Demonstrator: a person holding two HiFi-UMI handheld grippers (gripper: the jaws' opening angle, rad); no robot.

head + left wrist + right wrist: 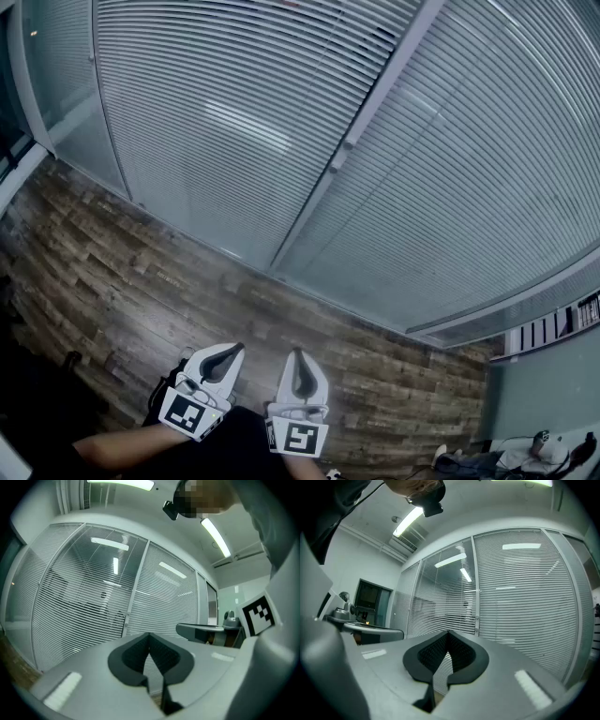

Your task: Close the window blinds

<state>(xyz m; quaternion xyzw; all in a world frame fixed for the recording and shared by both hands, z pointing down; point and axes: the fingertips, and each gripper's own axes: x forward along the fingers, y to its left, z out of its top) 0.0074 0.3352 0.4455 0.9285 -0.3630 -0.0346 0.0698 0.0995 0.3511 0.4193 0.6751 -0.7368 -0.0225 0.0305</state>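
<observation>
— How do the claws stand?
— The left claw is pressed together, tips meeting, with nothing between them. The right claw, just beside it, is pressed together and empty too.
— And the window blinds?
— The window blinds hang ahead of both claws, well apart from the tips. Both claws point towards them. A wooden floor lies below the claws.

1. Wood-plank floor fills the lower left of the head view.
2. Pale green wall stands at its lower right.
3. Ceiling strip light glows at upper right of the left gripper view.
</observation>
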